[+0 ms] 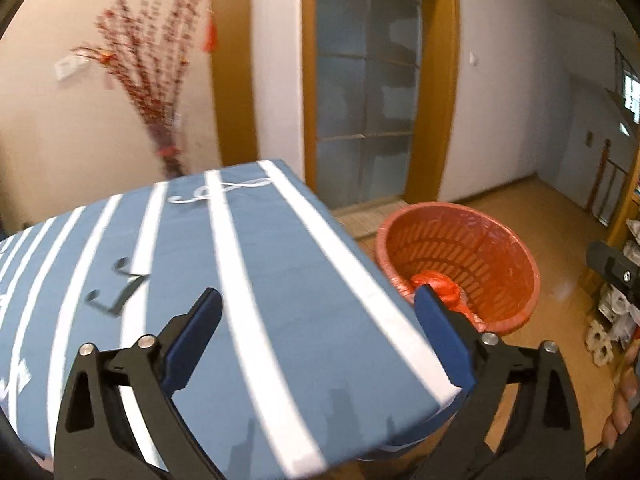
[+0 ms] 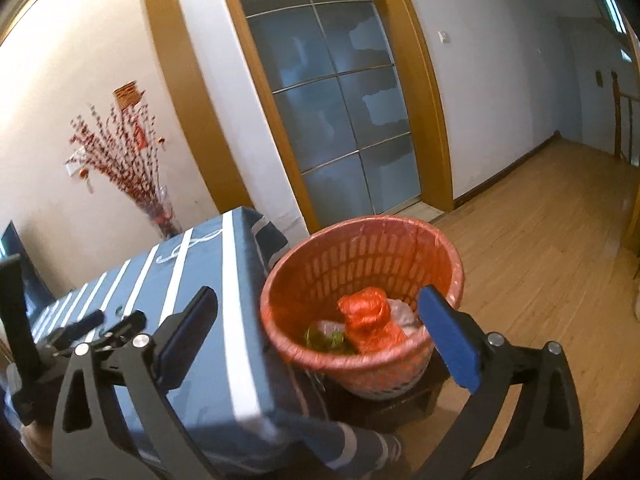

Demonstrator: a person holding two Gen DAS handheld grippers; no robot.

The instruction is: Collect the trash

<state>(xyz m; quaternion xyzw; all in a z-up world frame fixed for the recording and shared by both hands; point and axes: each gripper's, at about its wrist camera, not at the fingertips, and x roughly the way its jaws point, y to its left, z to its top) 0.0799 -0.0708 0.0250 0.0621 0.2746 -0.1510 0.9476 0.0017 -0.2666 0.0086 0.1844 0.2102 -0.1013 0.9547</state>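
A red plastic wastebasket (image 2: 360, 256) lined with a clear bag stands on a dark low stool beside the table; it also shows in the left wrist view (image 1: 460, 248). Inside lie a tied red plastic bag (image 2: 366, 318), some white trash and green scraps (image 2: 324, 338). My right gripper (image 2: 316, 320) is open and empty, above the near rim of the basket. My left gripper (image 1: 318, 320) is open and empty, above the table's corner. The left gripper's body shows at the left of the right wrist view (image 2: 80, 332).
The table wears a blue cloth with white stripes (image 1: 200, 280). A vase of red branches (image 2: 132, 176) stands against the wall behind it. A frosted glass sliding door (image 2: 336, 120) with a wood frame is beyond. Wooden floor (image 2: 540, 260) spreads right. Clutter (image 1: 616, 312) lies at the right edge.
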